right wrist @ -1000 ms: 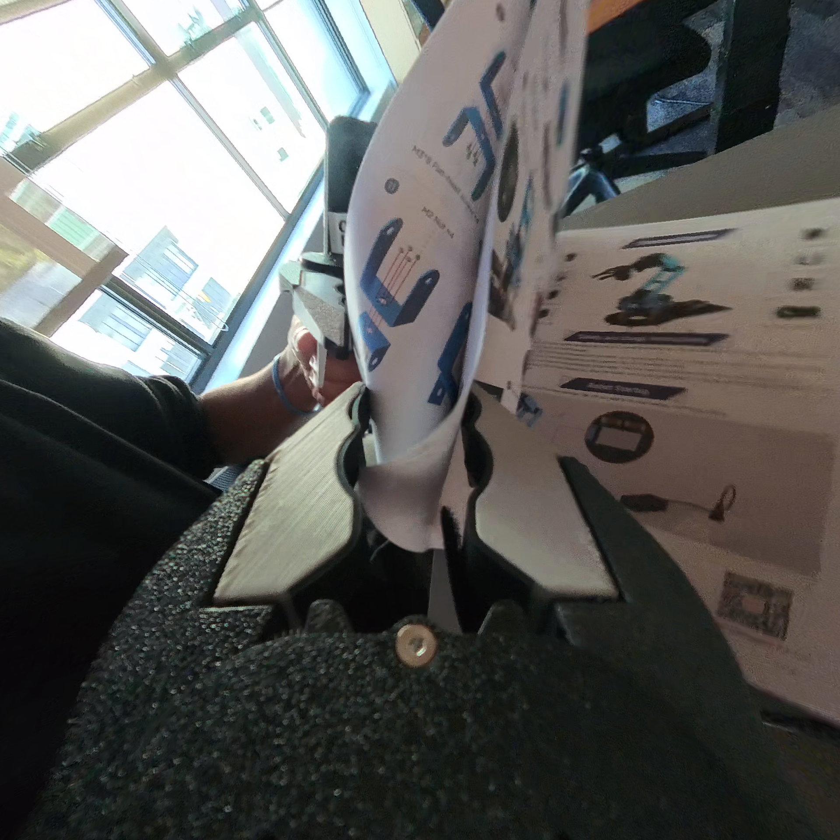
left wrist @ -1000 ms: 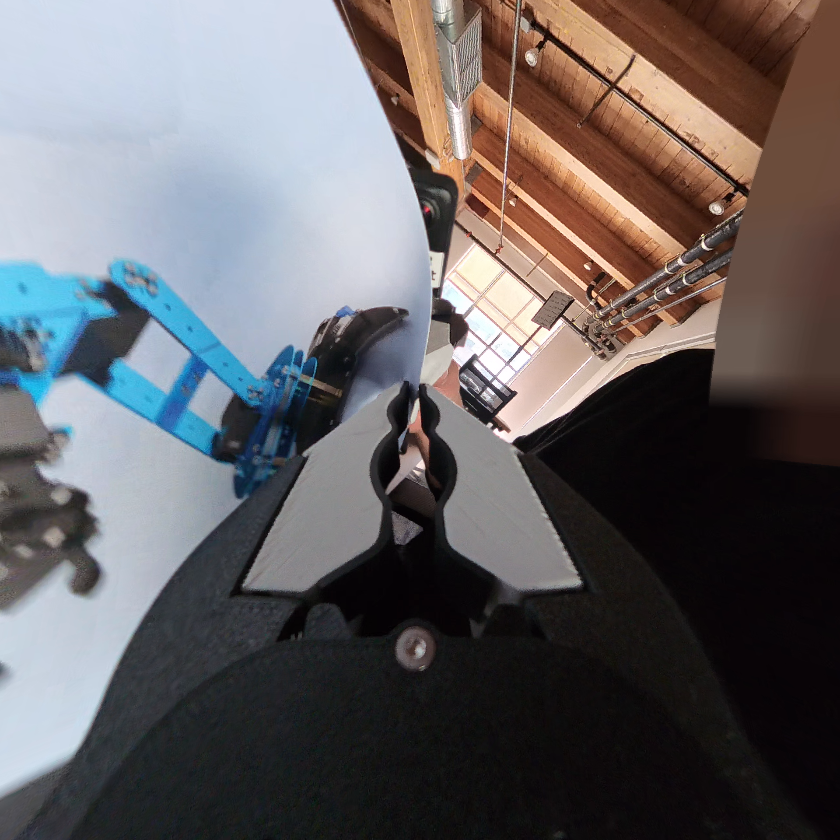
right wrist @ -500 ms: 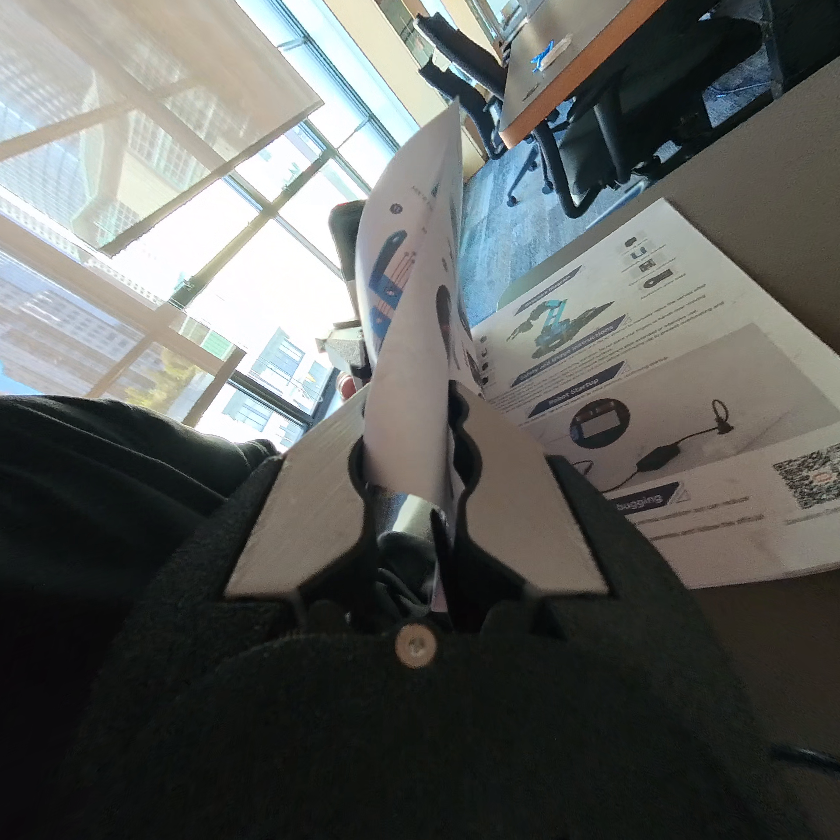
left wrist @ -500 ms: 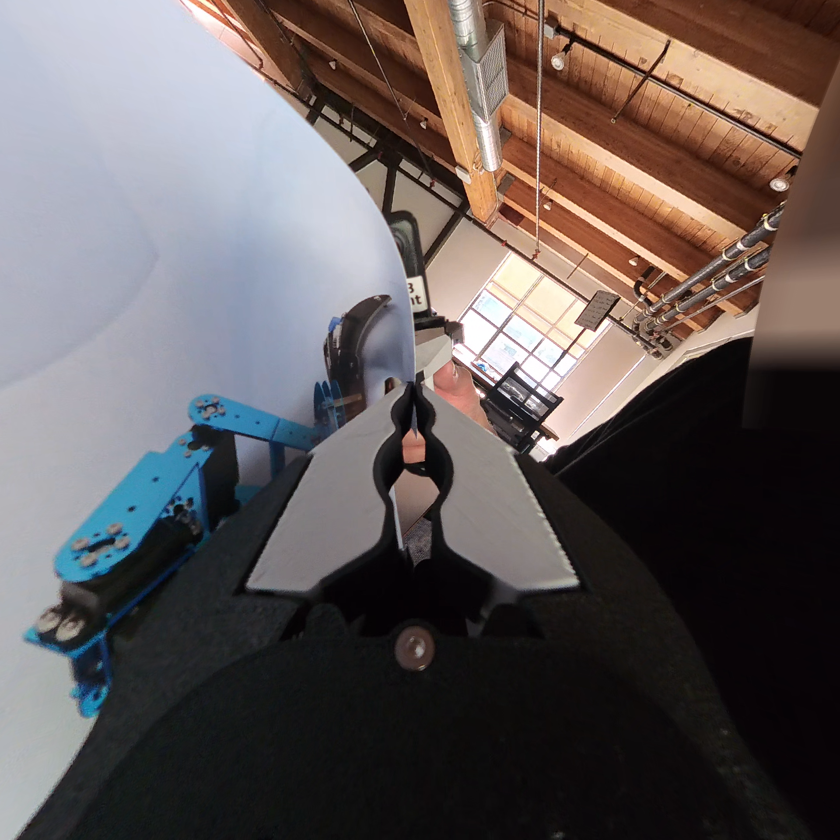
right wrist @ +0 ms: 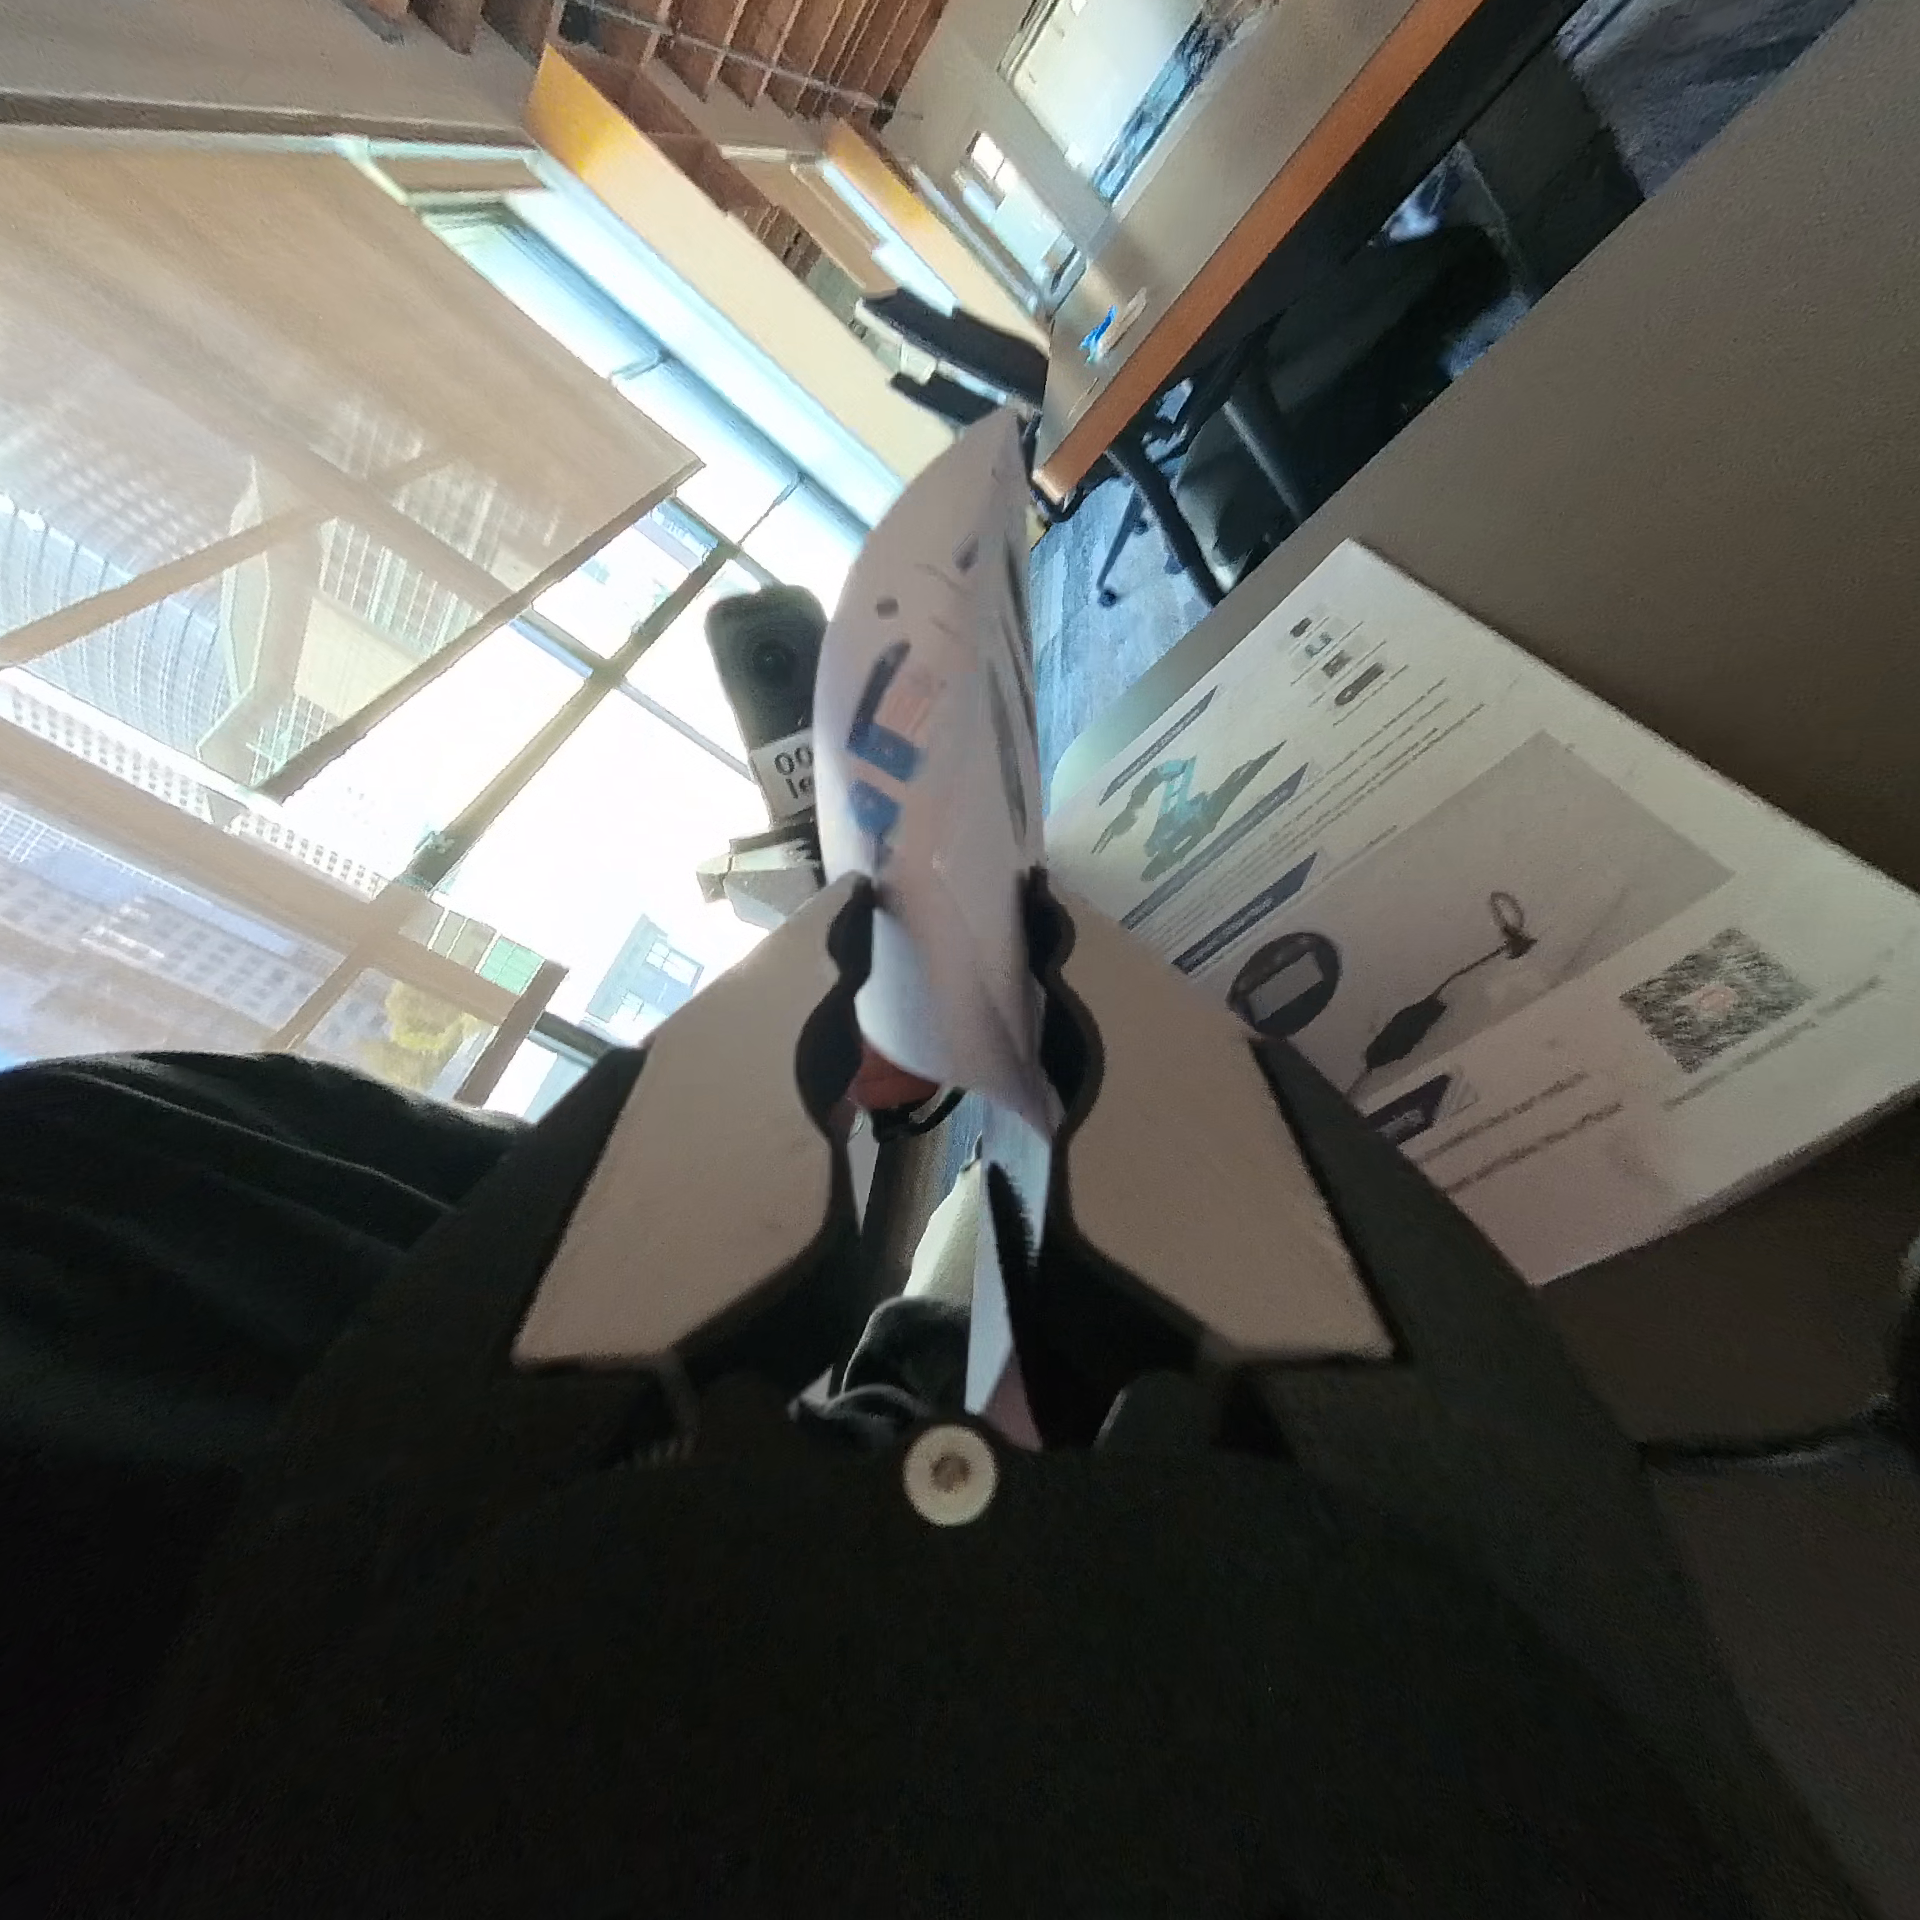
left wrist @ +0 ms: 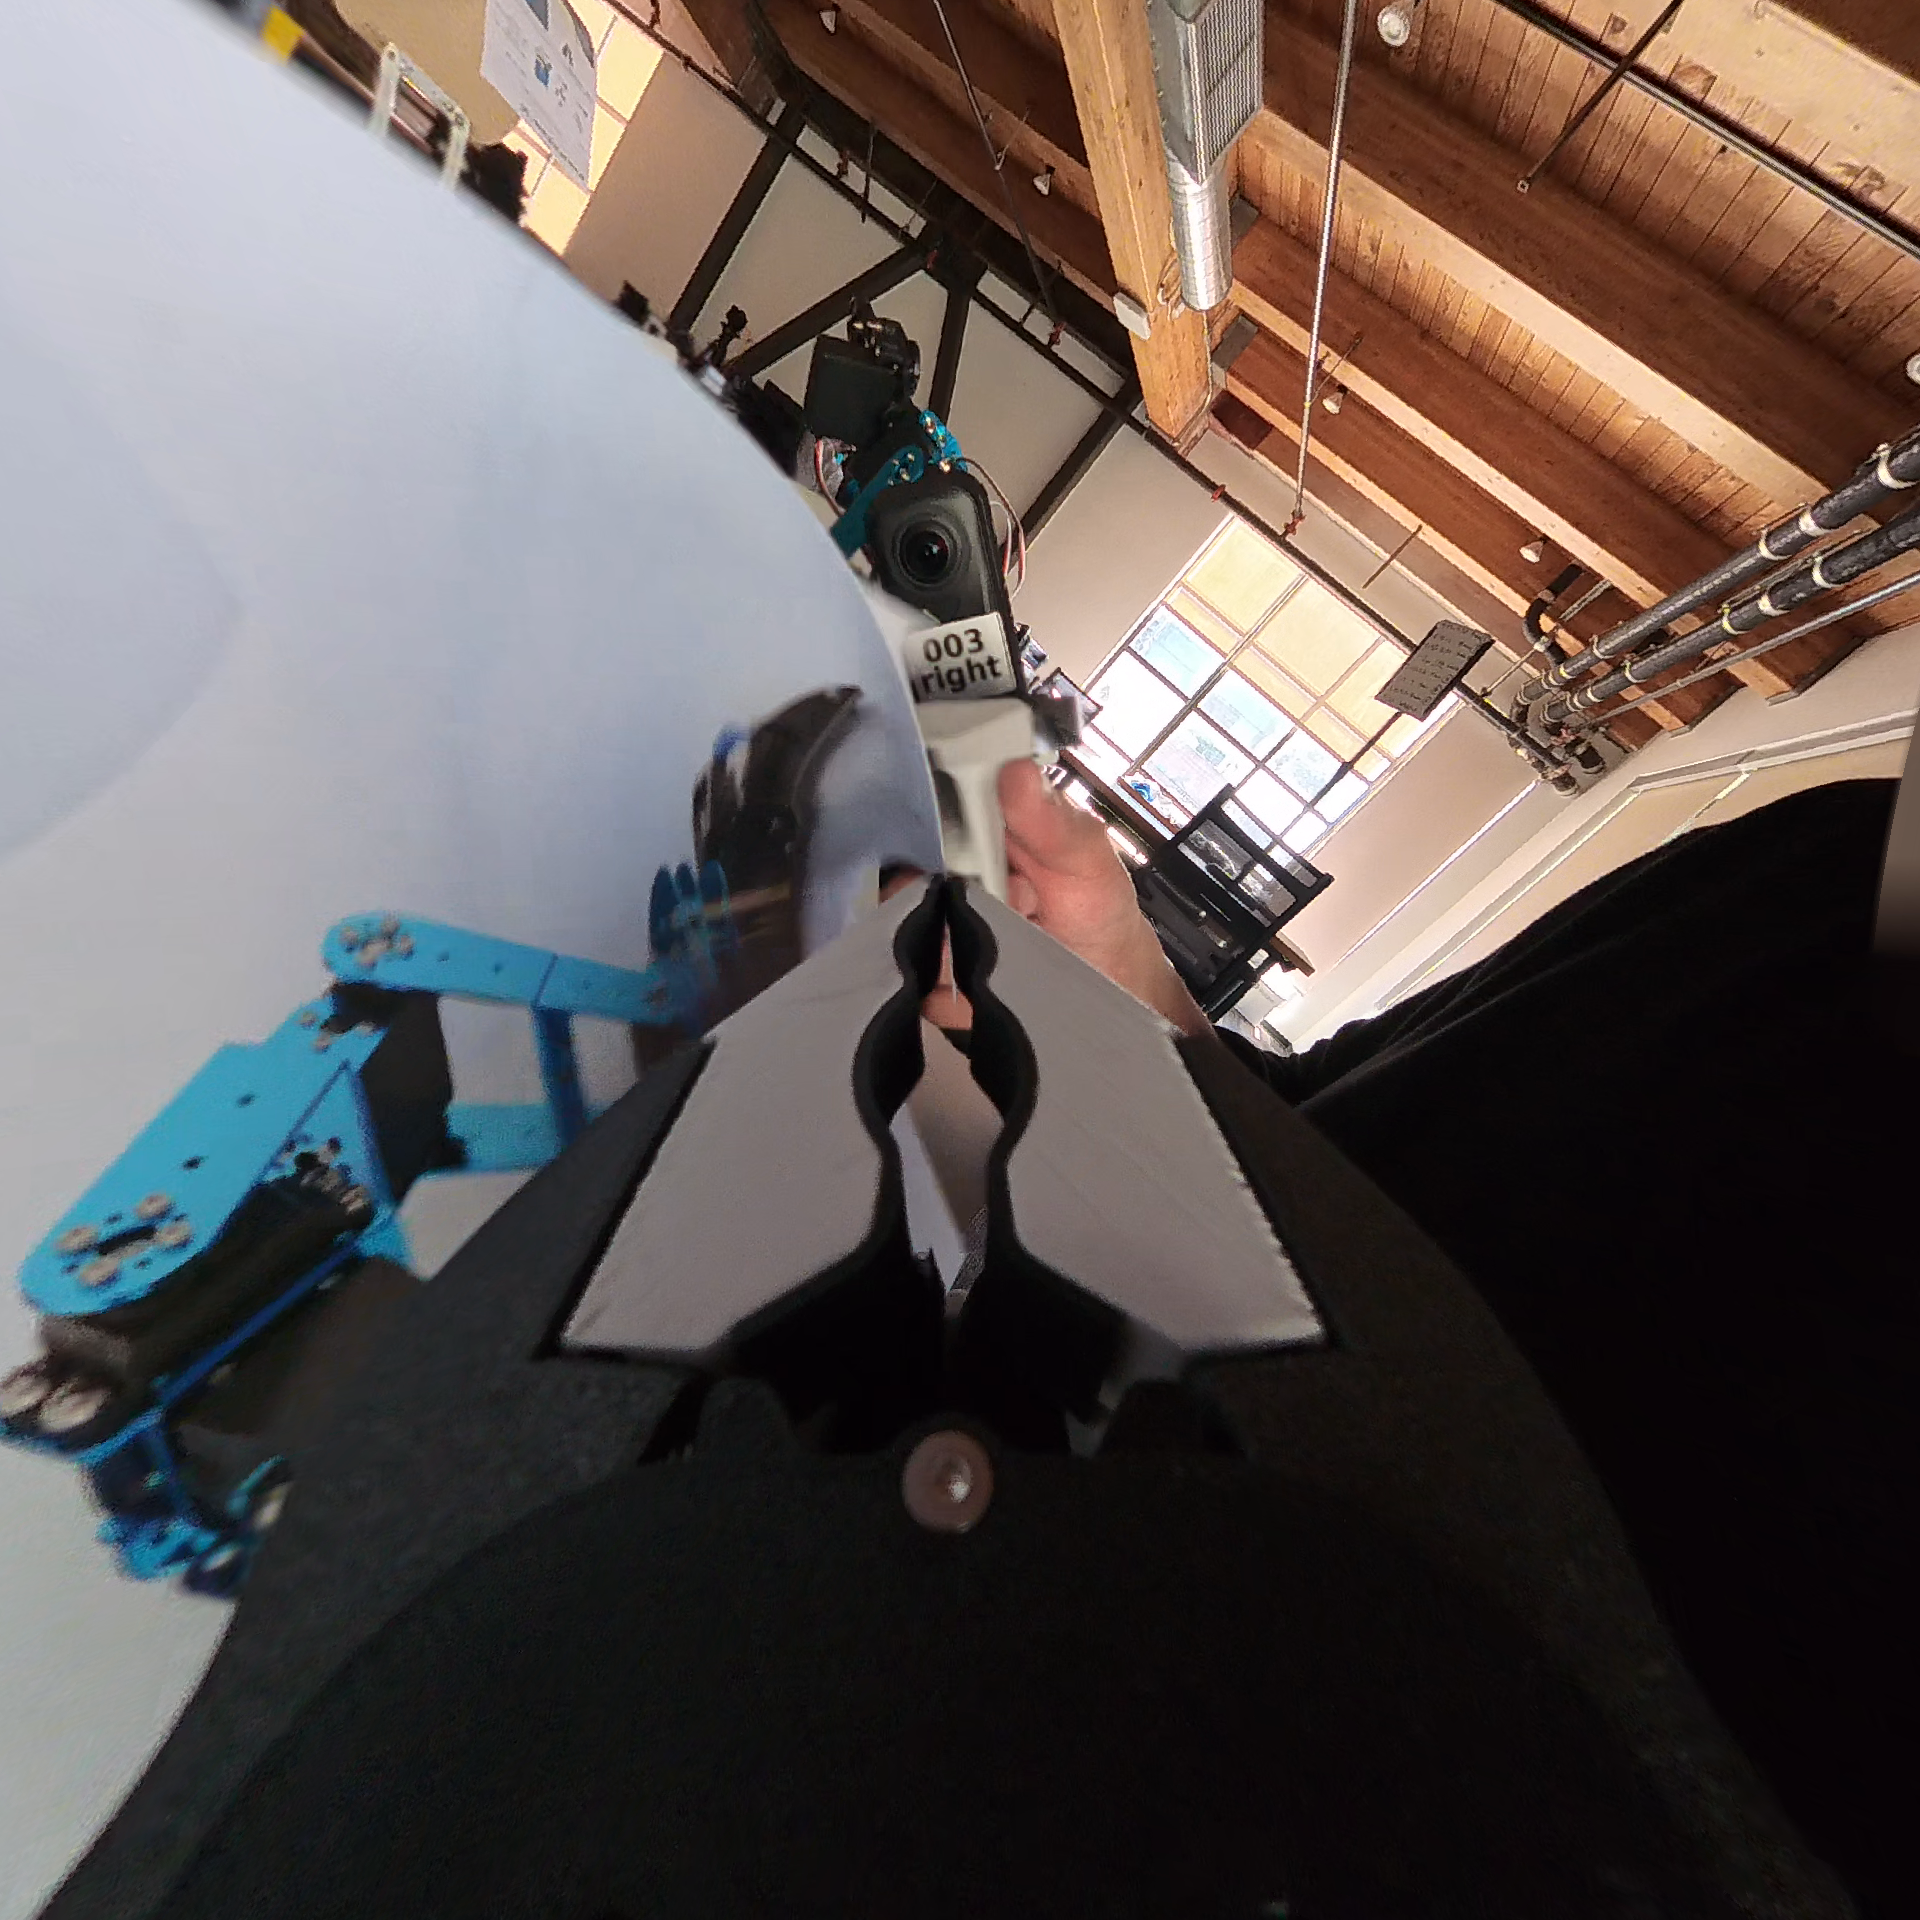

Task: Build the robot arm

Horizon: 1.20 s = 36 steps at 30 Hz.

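From my remote seat, the left gripper (left wrist: 943,904) was tipped steeply up toward the timber ceiling (left wrist: 1507,312). Its fingers were pressed together at the tips on the edge of a sheet (left wrist: 364,520), which curved away to the left and showed a printed blue arm. Just past those tips I saw a hand (left wrist: 1070,883) gripping the other tool, with its camera (left wrist: 930,545) above. The right gripper (right wrist: 945,894) was rolled over on its side and aimed toward the windows (right wrist: 312,727). It was pinching the same sheet, which stood bunched between fingers set a little apart. To its right a printed page (right wrist: 1455,883) lay flat on the bench (right wrist: 1714,468). I could not tell whether that page was joined to the held sheet.
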{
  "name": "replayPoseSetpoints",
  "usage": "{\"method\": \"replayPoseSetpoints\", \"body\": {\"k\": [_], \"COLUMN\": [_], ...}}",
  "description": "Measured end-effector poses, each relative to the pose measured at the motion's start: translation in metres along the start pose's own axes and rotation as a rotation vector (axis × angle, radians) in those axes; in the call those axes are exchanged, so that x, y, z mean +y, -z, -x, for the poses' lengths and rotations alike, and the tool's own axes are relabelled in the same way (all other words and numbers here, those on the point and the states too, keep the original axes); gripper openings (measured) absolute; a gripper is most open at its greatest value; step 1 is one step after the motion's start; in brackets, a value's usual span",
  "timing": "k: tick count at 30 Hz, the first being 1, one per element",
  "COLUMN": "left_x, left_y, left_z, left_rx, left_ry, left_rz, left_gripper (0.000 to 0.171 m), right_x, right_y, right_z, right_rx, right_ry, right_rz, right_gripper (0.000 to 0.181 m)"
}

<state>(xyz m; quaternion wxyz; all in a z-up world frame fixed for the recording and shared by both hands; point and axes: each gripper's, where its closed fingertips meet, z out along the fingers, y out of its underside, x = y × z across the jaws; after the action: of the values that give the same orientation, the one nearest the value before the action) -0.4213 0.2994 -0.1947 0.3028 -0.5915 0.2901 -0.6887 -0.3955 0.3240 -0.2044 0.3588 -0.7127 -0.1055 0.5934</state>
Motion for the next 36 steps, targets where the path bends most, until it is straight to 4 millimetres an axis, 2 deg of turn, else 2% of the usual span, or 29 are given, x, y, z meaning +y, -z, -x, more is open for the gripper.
{"method": "replayPoseSetpoints", "body": {"k": [1,2,5,7,8,10,11,13,16,19,29,36], "left_x": [0.001,0.001,-0.002,-0.003,-0.002,-0.001,0.000,0.001,-0.001,0.000,0.000,-0.003], "left_y": [-0.001,-0.001,0.001,0.002,0.001,0.000,-0.001,-0.001,0.003,0.004,0.006,0.004], "left_z": [-0.002,-0.004,-0.007,-0.016,-0.023,-0.033,-0.037,-0.041,-0.038,-0.035,-0.032,-0.047], "left_rx": [0.011,0.017,0.028,0.084,0.117,0.162,0.183,0.195,0.178,0.146,0.146,0.249], "left_ry": [-0.001,0.003,0.005,0.006,-0.006,-0.036,-0.042,-0.051,-0.046,-0.065,-0.043,-0.010], "left_rz": [0.003,0.003,0.005,0.013,0.020,0.028,0.034,0.036,0.022,0.021,-0.032,-0.080], "left_gripper": [0.000,0.000,0.000,0.000,0.000,0.000,0.000,0.000,0.000,0.000,0.000,0.000], "right_x": [-0.007,-0.016,-0.028,-0.017,-0.007,0.013,0.023,0.035,0.031,0.029,0.026,0.027], "right_y": [0.006,0.014,0.031,0.026,0.019,0.004,-0.003,-0.012,-0.015,-0.017,-0.018,-0.015], "right_z": [-0.003,-0.004,0.006,0.026,0.033,0.034,0.033,0.035,0.044,0.043,0.041,0.054], "right_rx": [0.017,0.037,0.152,0.112,0.072,0.009,-0.037,-0.136,-0.238,-0.240,-0.273,-0.422], "right_ry": [0.010,0.050,0.322,0.453,0.469,0.416,0.382,0.339,0.286,0.285,0.209,0.072], "right_rz": [-0.036,-0.065,-0.007,0.130,0.213,0.361,0.421,0.485,0.450,0.434,0.392,0.371], "right_gripper": [0.013,0.018,0.064,0.064,0.068,0.079,0.079,0.055,0.039,0.033,0.028,0.033]}}
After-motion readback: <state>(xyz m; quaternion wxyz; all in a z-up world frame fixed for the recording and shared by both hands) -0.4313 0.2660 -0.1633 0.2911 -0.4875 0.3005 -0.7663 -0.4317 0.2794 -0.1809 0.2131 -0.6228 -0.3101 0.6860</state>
